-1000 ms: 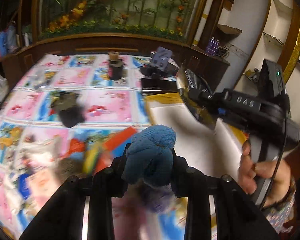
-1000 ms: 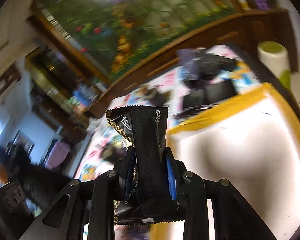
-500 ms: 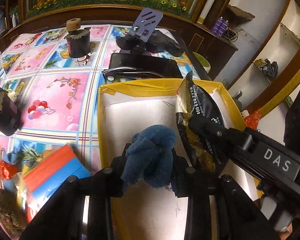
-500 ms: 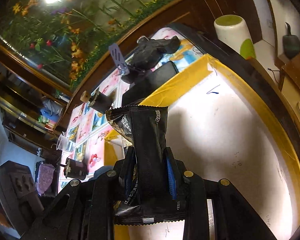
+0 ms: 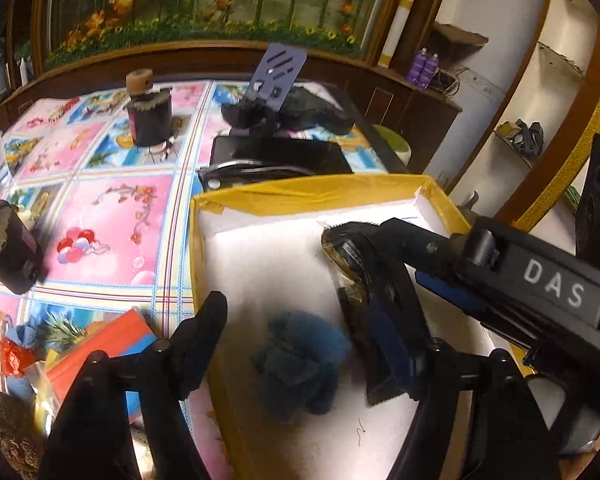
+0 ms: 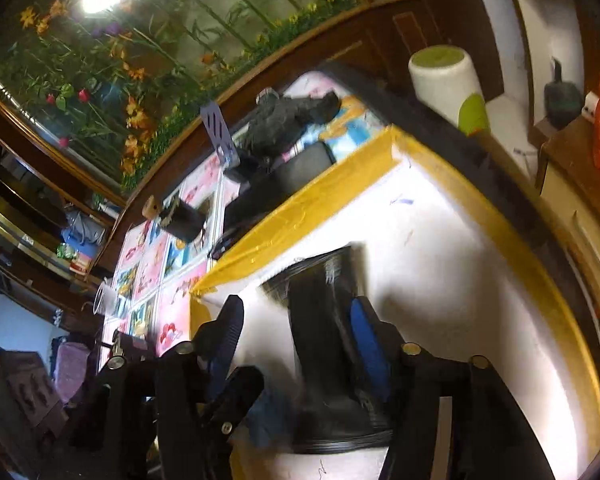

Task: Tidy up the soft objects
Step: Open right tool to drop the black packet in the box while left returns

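Observation:
A blue knitted soft toy (image 5: 300, 364) lies on the white floor of the yellow-rimmed box (image 5: 300, 196), between the fingers of my open left gripper (image 5: 312, 336). My right gripper (image 6: 300, 320) is open over the same box (image 6: 312, 196); a black snack pouch (image 6: 332, 344) lies blurred between its spread fingers, against the blue pad of the right finger (image 6: 364, 344). In the left wrist view the pouch (image 5: 360, 280) sits under the right gripper (image 5: 384, 308), just right of the toy.
On the patterned tablecloth (image 5: 112, 216) left of the box lie an orange-blue packet (image 5: 96, 356), a red wrapper (image 5: 12, 356), a dark pouch (image 5: 8, 252) and a black jar (image 5: 148, 116). A black case (image 5: 276, 152) and a phone stand (image 5: 276, 76) sit behind the box.
Both grippers came down into the box and opened. The blue toy dropped from the left gripper onto the box floor. The right gripper's jaws spread off the black pouch.

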The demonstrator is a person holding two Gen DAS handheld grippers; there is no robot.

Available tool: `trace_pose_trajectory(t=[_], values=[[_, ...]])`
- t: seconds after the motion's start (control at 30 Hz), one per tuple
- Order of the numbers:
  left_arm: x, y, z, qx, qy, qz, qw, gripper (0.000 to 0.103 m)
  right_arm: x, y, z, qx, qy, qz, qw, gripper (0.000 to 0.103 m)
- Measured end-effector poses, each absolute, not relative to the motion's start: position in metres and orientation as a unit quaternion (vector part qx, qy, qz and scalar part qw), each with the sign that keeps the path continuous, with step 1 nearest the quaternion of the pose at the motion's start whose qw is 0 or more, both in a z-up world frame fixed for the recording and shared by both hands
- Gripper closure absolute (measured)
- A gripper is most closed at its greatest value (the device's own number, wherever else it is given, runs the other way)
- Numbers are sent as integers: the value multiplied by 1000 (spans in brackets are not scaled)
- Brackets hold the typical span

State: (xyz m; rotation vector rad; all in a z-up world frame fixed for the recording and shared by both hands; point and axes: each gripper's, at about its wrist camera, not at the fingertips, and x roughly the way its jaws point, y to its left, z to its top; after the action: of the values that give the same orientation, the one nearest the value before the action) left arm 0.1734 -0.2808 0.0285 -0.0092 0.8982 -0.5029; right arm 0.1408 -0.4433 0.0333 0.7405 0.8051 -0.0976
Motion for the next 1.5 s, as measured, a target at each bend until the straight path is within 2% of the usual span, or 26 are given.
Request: trace_pose_trajectory(t=[0.3,0.5,0.77,1.0,1.23,1.5], values=[[147,-258,50,-17,418,-254,872,30,116,-451,61,364,298,-54,881,43],[117,-224,61,-24,402,-244,882,30,114,-426,74,331,295,-10,896,43],[82,-155,71,-29,392,-221,892,29,97,-362,98,258,259,94,926,42],[57,-63,77,-39,380,-161,910,29,84,-295,92,211,272,203,917,42],[45,41,61,-59,374,-42,925,25,67,-245,85,157,277,265,910,41],[72,81,20,-61,420,20,905,25,61,-226,76,133,285,293,903,40]])
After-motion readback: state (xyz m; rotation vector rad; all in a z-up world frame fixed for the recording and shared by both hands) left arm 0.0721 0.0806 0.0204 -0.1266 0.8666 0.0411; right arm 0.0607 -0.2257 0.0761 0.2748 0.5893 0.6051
